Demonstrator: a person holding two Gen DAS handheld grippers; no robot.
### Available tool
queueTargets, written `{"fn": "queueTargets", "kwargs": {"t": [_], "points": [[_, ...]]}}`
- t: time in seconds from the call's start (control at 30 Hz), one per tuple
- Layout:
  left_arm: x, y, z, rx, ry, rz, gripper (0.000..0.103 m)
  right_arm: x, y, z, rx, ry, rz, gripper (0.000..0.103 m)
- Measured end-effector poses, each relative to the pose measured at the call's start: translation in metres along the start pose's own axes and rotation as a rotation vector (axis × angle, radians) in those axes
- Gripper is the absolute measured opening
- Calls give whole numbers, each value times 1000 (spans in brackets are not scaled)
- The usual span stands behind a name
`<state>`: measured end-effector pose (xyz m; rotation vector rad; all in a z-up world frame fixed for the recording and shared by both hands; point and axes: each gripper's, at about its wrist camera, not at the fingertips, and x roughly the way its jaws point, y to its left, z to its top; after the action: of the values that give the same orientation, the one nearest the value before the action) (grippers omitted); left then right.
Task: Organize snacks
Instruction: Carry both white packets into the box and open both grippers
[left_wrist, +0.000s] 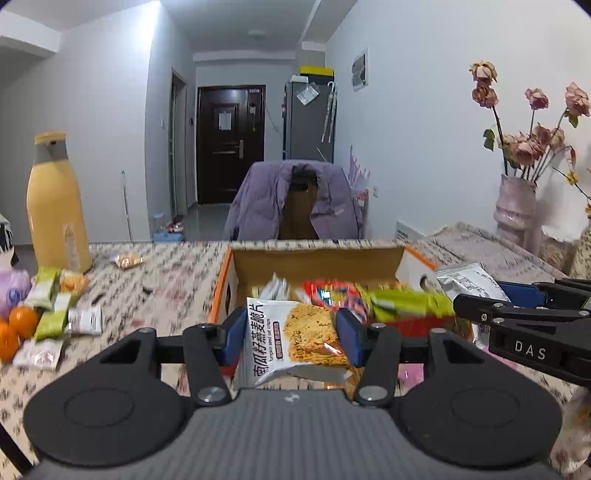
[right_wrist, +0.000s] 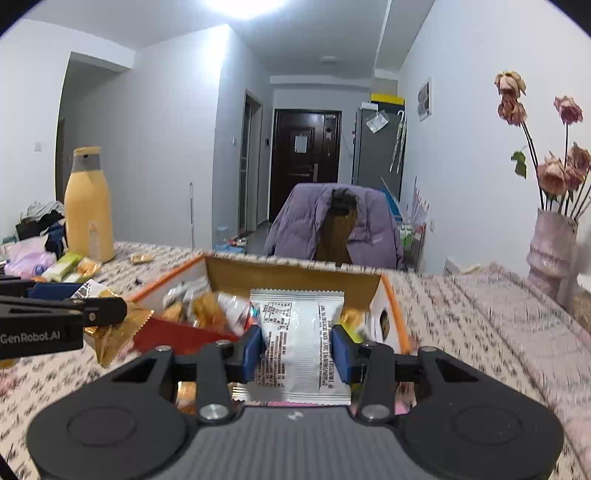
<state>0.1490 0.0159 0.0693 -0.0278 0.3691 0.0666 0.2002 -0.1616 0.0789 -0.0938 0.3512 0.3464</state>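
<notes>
Snack packets: two are lifted clear of the table, one clamped in each hand-held gripper, in front of an open box.
Left gripper (left_wrist: 291, 336): clenched on a crisps packet (left_wrist: 295, 339), its blue pads pressing both side edges; the face shows golden crisp squares and a column of large Chinese characters, with a small English line too blurred to read for certain.
Right gripper (right_wrist: 297, 349): clenched on a white packet (right_wrist: 295, 332) held back side up, seam running down its middle, fine print and a table too small to read.
Gripper markings: "DAS" in white on the right gripper's side in the left wrist view; "GenRobot.AI" on the left gripper's side in the right wrist view.
Cardboard box (left_wrist: 317, 258): orange-edged, open-topped, just beyond both grippers on the patterned tablecloth (left_wrist: 166, 288); inside lie mixed packets in red, green and silver, motion-blurred.
Left of the box: green wafer packs (left_wrist: 50, 295), a small white sachet (left_wrist: 85, 319) and oranges (left_wrist: 18, 328) in a loose pile on the cloth.
Yellow bottle (left_wrist: 55, 206): upright behind that pile, grey collar, label unreadable.
Vase (left_wrist: 515, 206): pink, at the table's right end, holding dried roses (left_wrist: 532, 140).
Beyond the table: a purple jacket (left_wrist: 295, 199) draped over a chair; farther, a dark door (left_wrist: 229, 144) with a paper notice, illegible.
</notes>
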Motion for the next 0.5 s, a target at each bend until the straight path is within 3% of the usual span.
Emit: {"fn": "queueTargets", "kwargs": {"t": [0.23, 0.5], "points": [[32, -10, 34, 5, -39, 28, 54, 33, -11, 34, 4, -39, -16, 40], [80, -12, 60, -29, -44, 47, 54, 82, -23, 51, 36, -30, -29, 40]]}}
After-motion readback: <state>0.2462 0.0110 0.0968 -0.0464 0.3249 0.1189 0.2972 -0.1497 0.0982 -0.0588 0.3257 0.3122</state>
